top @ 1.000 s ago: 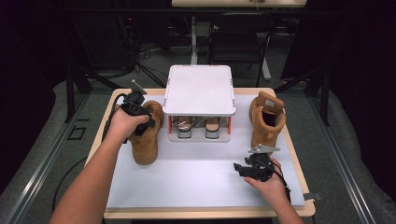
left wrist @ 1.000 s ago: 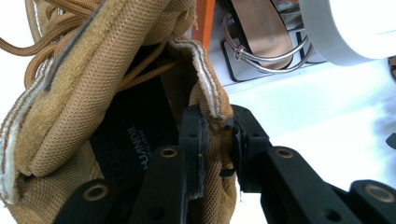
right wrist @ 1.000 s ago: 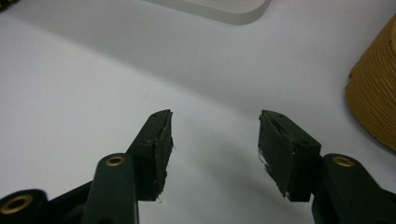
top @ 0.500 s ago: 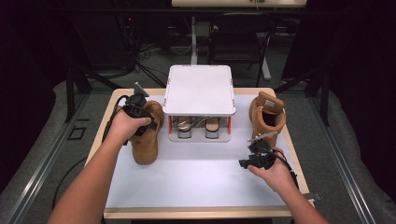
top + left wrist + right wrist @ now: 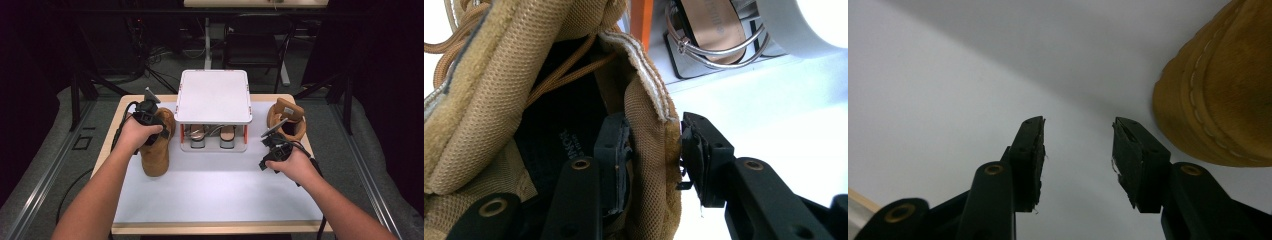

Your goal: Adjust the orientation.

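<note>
1. My right tongs (image 5: 272, 150) have moved from the worktop's (image 5: 215, 195) front edge toward the right boot (image 5: 287, 117) at two o'clock, jaws open and empty: a pickup looks next.
2. My left tongs (image 5: 150, 120) stay clamped on the left boot's (image 5: 155, 150) collar at ten o'clock.
3. White mat; a shoe rack (image 5: 214, 97) at twelve; dark room behind.

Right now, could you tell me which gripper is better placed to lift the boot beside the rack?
Left. The left gripper is shut on that boot's collar; the right gripper is open over bare table.
</note>
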Demonstrator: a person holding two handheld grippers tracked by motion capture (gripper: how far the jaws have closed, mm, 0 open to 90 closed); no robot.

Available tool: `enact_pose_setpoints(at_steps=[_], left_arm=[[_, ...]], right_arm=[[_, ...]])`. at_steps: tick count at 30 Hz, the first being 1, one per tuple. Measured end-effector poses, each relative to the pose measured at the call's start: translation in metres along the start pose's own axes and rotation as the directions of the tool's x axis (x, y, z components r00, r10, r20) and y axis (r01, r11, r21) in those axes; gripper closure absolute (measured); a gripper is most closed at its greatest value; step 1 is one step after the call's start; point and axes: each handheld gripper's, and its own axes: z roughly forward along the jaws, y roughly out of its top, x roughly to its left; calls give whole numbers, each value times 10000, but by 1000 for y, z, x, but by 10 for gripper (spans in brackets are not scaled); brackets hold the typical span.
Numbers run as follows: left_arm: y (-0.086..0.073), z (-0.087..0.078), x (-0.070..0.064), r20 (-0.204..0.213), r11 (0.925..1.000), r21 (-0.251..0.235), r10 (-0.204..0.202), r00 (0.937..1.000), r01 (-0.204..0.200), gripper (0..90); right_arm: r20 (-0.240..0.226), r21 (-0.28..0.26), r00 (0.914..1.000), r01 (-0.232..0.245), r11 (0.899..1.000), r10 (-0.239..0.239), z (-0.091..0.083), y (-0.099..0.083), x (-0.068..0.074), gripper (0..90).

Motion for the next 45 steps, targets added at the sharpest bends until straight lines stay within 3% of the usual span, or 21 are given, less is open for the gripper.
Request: enact_pose_setpoints(at_steps=[6,19,21,35,40,45], left_arm=[[2,0,-2,-75,10000,31,5,10000,-4,622],[5,-4,-1,15,9999,21,-151,9999,151,610],[5,-3,0,26,9998,39,-194,9998,194,610],[7,0,0,-21,9997,121,-194,9998,194,611],[6,-2,0,-30,9998,45,-190,9998,190,610],[6,-2,1,-45,9999,55,-150,9999,150,610]], right_arm=[[237,389,9996,-172,9991,163,-10,14,0,556],[143,1071,9969,-786,9911,775,-28,42,-9,573],[132,892,9950,-999,9910,991,-30,44,-10,573],[417,1199,9859,-1661,9788,1622,-62,69,-28,581],[412,1126,9793,-2015,9730,1981,-73,77,-35,583],[725,1171,9728,-2273,9668,2200,-78,84,-44,583]])
